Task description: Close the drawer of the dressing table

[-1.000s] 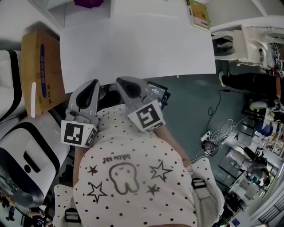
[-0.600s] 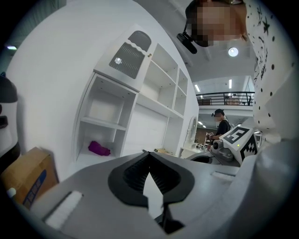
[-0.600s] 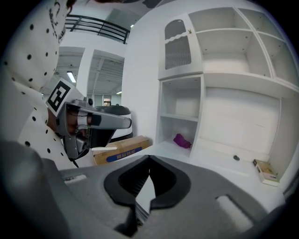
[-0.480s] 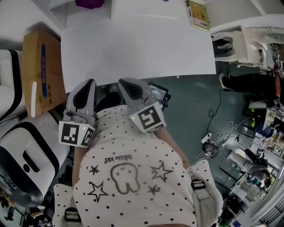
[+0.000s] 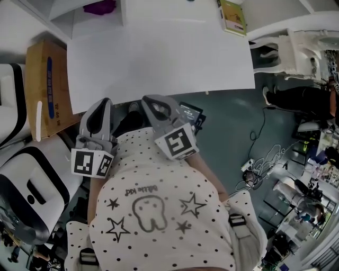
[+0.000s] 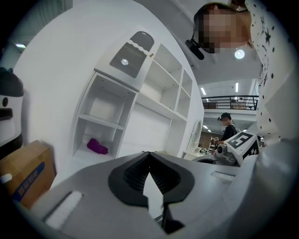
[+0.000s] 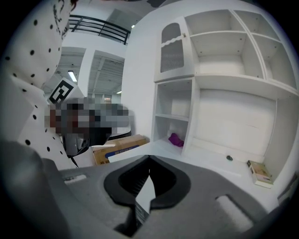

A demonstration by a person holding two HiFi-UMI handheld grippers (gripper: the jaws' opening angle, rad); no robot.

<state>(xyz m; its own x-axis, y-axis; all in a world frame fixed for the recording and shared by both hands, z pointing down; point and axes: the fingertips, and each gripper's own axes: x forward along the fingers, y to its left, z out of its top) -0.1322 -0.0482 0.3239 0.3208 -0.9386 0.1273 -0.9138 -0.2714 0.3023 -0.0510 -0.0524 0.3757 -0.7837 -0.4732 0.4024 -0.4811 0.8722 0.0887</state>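
Observation:
The white dressing table top (image 5: pixel 159 58) fills the upper head view. Its drawer shows in no view; the table's front edge hides whatever lies under it. My left gripper (image 5: pixel 102 101) is held close to the person's body, its tips at that front edge near the left corner, jaws shut and empty (image 6: pixel 149 154). My right gripper (image 5: pixel 148 99) sits beside it, a little to the right, also at the edge, with its jaws together on nothing (image 7: pixel 149 158). Both gripper views look across the table top (image 7: pixel 205 161) to the white shelf unit (image 7: pixel 219 60).
A cardboard box (image 5: pixel 46 87) stands left of the table, with a white-and-black appliance (image 5: pixel 32 185) below it. A purple item (image 5: pixel 99 6) lies in a low shelf cubby, and a small book (image 5: pixel 232 16) rests at the table's back right. A white chair (image 5: pixel 286 47) and floor cables (image 5: pixel 259 159) lie to the right.
The right gripper has edged slightly along the table's front edge. The left gripper has stayed in place, its marker cube rolling a little. Both stay shut.

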